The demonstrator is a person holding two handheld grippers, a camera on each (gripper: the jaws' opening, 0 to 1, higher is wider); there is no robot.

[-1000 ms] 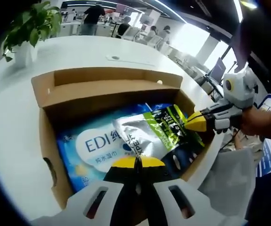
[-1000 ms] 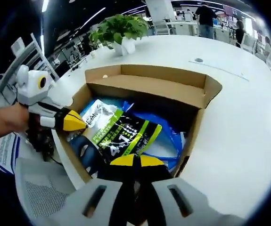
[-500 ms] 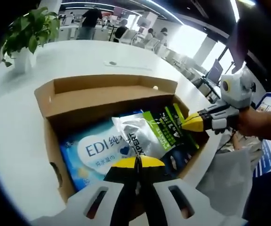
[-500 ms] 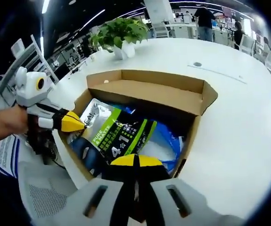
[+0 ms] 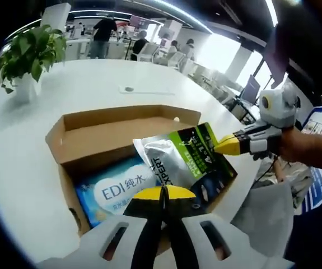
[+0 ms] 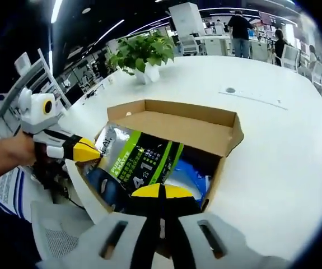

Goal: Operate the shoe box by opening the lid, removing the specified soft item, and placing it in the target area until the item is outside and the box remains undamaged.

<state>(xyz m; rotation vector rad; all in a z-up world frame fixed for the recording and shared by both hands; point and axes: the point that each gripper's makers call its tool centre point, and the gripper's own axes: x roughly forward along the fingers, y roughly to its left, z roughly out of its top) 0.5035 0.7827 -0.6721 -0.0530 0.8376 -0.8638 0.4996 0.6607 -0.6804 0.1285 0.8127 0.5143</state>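
The left gripper [image 5: 162, 193], with yellow tips pressed together on the near edge of a silver, green and black pouch [image 5: 183, 162], rises from the bottom of the left gripper view. The pouch is lifted and tilted above an open brown cardboard shoe box [image 5: 77, 145], with its lower part still over the box's interior. From the right side of this view the right gripper [image 5: 223, 147] reaches in, its yellow tip closed on the pouch's far corner, held by a person's hand [image 5: 312, 147]. Under the pouch, a blue and white pack with printed lettering [image 5: 111, 189] lies flat inside the box. The box sits on a white table [image 5: 93, 78], with its lid folded back on the far side. A potted green plant [image 5: 26, 56] stands on the table well apart from the box. In the right gripper view, the right gripper [image 6: 159, 191] has its yellow tips together on the pouch's [image 6: 138, 159] lower edge. The left gripper [image 6: 88, 152] comes in from the left, clamped on the pouch's corner, with a hand [image 6: 7, 159] behind it. The pouch stands raised over the box [image 6: 205, 120], and blue packaging [image 6: 186, 174] shows beneath it. The plant [image 6: 141, 50] sits on the table [image 6: 273, 145] beyond the box.
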